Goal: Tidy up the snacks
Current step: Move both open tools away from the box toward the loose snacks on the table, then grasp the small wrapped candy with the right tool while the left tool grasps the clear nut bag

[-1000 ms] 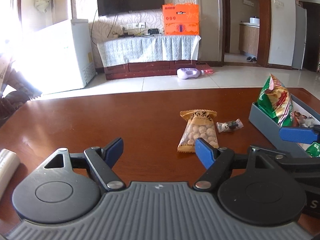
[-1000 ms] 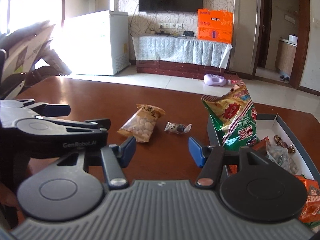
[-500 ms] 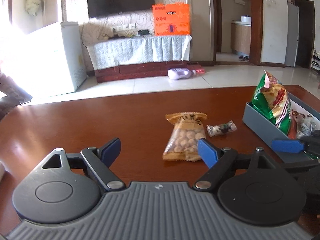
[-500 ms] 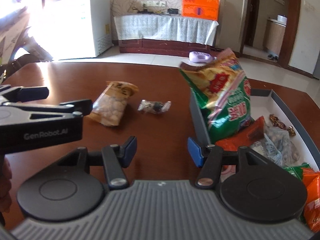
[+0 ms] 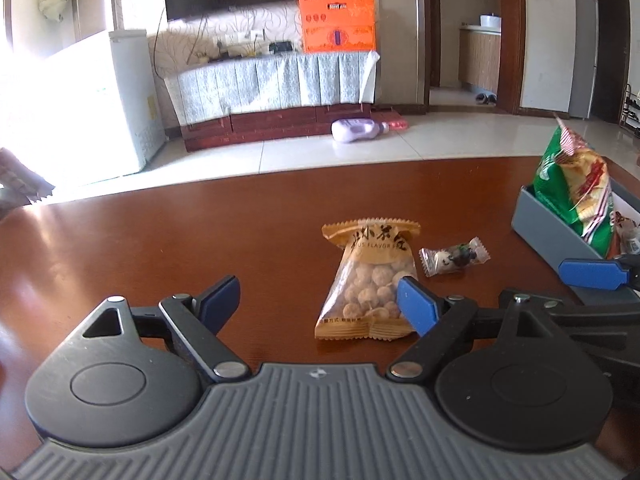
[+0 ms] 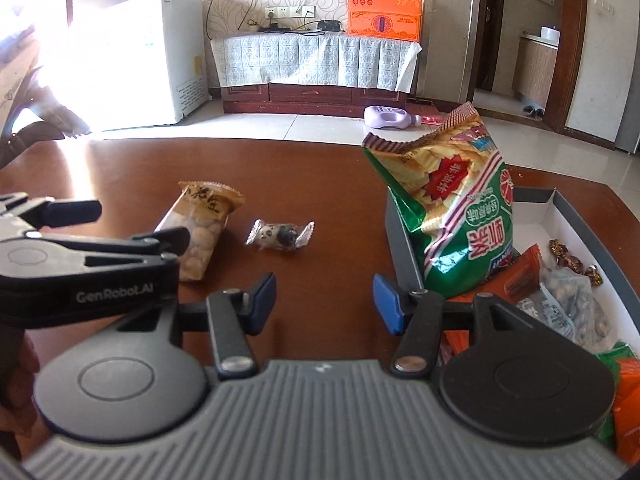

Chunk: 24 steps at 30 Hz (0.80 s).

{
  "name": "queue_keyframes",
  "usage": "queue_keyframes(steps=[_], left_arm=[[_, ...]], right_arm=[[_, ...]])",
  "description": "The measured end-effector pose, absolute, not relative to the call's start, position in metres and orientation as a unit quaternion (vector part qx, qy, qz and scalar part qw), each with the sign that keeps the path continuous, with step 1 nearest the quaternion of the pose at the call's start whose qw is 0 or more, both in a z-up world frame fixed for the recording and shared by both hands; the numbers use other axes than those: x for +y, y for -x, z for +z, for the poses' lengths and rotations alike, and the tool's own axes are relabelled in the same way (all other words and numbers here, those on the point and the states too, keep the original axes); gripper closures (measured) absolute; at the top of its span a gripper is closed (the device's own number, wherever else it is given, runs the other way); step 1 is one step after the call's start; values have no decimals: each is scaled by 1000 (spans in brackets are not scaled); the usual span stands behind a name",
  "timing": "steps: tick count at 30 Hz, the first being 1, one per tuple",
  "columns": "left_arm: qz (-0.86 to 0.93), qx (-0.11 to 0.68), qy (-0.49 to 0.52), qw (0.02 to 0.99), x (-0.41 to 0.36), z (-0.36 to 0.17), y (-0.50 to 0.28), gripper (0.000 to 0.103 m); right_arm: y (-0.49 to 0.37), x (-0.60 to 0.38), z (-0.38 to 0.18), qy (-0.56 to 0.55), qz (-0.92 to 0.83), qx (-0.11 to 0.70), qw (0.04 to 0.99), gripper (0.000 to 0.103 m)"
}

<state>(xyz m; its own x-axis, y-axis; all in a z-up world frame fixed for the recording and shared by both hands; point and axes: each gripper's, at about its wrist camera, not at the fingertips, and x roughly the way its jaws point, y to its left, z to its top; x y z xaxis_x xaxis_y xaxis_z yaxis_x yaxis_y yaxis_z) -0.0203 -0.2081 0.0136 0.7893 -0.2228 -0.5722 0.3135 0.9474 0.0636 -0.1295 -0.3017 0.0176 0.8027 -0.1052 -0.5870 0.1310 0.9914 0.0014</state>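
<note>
A clear bag of round peanut snacks (image 5: 368, 280) with a tan top lies on the brown table (image 5: 160, 248). A small wrapped candy (image 5: 454, 258) sits just right of it. My left gripper (image 5: 318, 304) is open wide and low over the table; its right finger overlaps the bag's near right corner, and nothing is pressed between the pads. My right gripper (image 6: 325, 302) is open and empty over bare table, beside the grey box (image 6: 532, 196). A green chips bag (image 6: 452, 208) leans upright in the box's near left corner. The peanut bag (image 6: 200, 232) and candy (image 6: 280, 234) lie ahead to its left.
The box holds several small snack packs (image 6: 568, 304) behind the chips bag. My left gripper (image 6: 138, 224) reaches in from the left of the right wrist view. A blue finger (image 5: 592, 274) of the right gripper shows beside the box (image 5: 548, 236). Bare table lies to the left.
My left gripper has moved forward and down towards the peanut bag, and its jaws have widened. My right gripper has come closer to the box and the chips bag.
</note>
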Motion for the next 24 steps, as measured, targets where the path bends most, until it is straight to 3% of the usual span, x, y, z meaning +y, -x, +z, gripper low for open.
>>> queue_keyframes(steps=[19,23,24], left_arm=[[-135,301,-43,943,-193,5,-17,6],[-128,295,-67,944,-190,3,-15,20],[-122,300,-74,943,-189,1,-15,32]], right_arm=[[111,-297,22,-35,-74,269,960,43],[103,-296,19,-45,-62,274,959,40],[101,-295,18,-44,-59,276,958,40]])
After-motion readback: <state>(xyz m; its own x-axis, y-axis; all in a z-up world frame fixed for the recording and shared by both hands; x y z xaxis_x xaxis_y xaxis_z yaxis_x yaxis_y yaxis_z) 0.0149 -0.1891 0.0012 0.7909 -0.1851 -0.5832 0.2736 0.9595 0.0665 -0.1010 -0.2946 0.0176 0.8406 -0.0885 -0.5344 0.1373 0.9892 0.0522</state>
